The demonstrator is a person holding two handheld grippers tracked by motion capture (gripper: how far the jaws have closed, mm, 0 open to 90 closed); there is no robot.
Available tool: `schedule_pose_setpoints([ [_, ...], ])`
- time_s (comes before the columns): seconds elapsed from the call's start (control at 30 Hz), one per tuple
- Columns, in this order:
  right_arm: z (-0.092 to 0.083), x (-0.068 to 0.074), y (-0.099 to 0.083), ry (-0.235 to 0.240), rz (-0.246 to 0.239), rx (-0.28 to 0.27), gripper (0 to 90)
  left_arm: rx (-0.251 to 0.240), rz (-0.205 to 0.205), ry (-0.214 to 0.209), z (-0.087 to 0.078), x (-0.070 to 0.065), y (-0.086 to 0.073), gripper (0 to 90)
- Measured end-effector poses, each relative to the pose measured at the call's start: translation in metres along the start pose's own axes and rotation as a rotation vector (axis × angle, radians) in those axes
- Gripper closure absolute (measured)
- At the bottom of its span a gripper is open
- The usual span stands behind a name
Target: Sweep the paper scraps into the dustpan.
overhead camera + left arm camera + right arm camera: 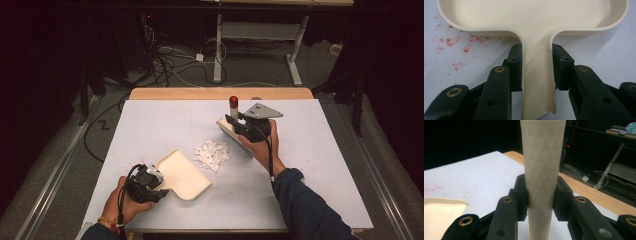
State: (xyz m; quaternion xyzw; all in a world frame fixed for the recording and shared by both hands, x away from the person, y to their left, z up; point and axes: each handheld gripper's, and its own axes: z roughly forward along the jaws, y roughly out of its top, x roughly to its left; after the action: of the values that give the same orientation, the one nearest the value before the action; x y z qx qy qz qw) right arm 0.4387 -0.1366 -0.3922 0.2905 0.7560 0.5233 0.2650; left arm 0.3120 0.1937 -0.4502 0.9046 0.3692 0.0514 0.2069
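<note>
I am seeing the right hand-held gripper (540,197) clamping a cream-white handle (542,170) that is standing upright between its two black jaws and running out of the top of the view. Beyond the jaws the white worktop (474,172) is spreading away, and low to the left of the hand-held gripper a cream tray corner (441,212) is lying on it.

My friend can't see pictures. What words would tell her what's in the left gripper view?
Two black gripper jaws squeeze the narrow handle of a cream plastic dustpan from both sides, the left gripper shut on it. The pan's wide, empty tray spreads across the top, lying on a white table. Tiny red crumbs speckle the table at the left.
</note>
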Motion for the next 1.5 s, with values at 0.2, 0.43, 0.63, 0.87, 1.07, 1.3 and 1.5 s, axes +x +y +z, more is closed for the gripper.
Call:
schedule_pose_setpoints([
  [0.2, 0.003, 0.017, 0.0, 0.049, -0.004, -0.015, 69.8, -0.001, -0.008, -0.007, -0.001, 0.003, 0.002, 62.9],
  [0.43, 0.005, 0.026, 0.0, 0.072, 0.021, -0.034, 69.9, 0.056, 0.017, 0.007, -0.003, 0.006, 0.011, 62.8],
  [0.63, 0.007, 0.027, 0.0, 0.085, 0.047, -0.051, 70.0, 0.098, 0.036, 0.012, 0.001, 0.008, 0.015, 62.8],
  [0.87, 0.011, 0.034, 0.001, 0.094, 0.049, -0.055, 69.9, 0.104, 0.037, 0.011, 0.003, 0.009, 0.017, 62.8],
  [1.07, 0.014, 0.053, 0.003, 0.134, 0.038, -0.061, 69.9, 0.115, 0.035, 0.013, 0.006, 0.008, 0.019, 62.8],
  [1.3, 0.019, 0.078, 0.009, 0.174, 0.024, -0.06, 70.1, 0.116, 0.038, 0.019, 0.007, 0.006, 0.021, 62.8],
  [1.5, 0.024, 0.107, 0.015, 0.221, -0.001, -0.052, 70.1, 0.112, 0.034, 0.018, 0.008, 0.004, 0.022, 62.7],
])
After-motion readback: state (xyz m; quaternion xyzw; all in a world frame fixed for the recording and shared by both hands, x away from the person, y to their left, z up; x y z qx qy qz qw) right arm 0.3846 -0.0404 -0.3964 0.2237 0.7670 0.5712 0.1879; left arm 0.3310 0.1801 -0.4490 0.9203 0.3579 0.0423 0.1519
